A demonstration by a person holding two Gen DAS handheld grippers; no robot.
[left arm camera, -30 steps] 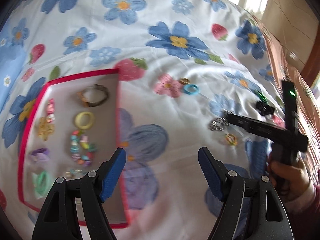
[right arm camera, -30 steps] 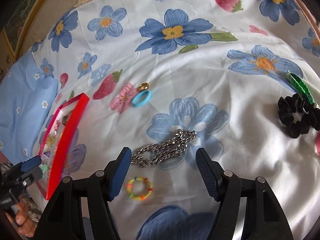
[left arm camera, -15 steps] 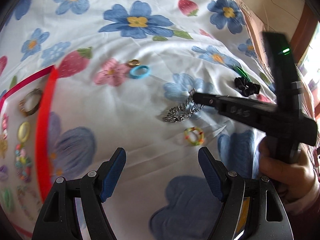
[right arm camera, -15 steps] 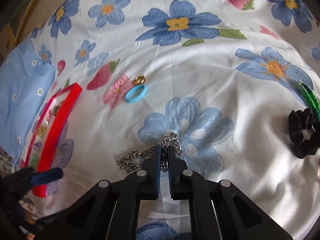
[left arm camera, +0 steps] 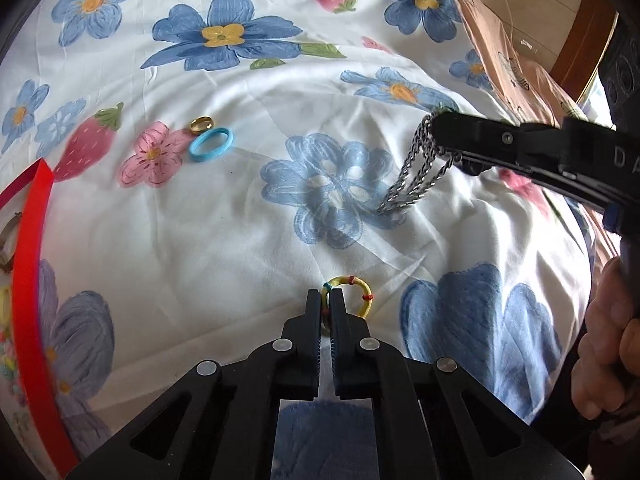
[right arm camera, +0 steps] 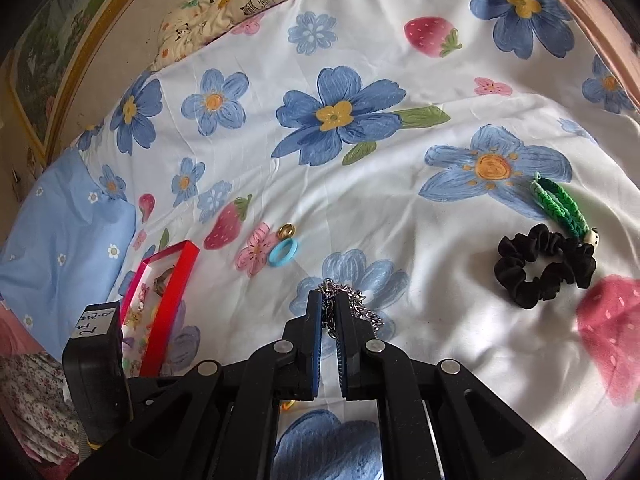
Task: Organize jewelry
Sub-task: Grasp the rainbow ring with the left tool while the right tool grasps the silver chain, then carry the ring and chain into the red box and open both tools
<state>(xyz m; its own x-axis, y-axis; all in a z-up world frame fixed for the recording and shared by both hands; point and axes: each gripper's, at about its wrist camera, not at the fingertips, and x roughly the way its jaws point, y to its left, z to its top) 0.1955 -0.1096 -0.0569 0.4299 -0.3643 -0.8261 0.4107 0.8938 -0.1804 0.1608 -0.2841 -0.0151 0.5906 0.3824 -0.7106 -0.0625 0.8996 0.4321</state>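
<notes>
Silver chain (left arm camera: 416, 176) | pinched in right claw (left arm camera: 434, 130) | yellow ring (left arm camera: 352, 294) clamped in left claw (left arm camera: 325, 300) | red tray (left arm camera: 28, 280) at lower left

A white sheet (right arm camera: 400, 200) bears blue flowers and red strawberries. A yellow ring (left arm camera: 358, 294) has red bands; the tray (right arm camera: 176, 304) is red, the scrunchie (right arm camera: 536, 270) black, the chain (left arm camera: 420, 176) silver.

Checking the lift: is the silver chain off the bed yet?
Partly. The silver chain hangs from the right gripper, its lower end touching the bedsheet.
</notes>
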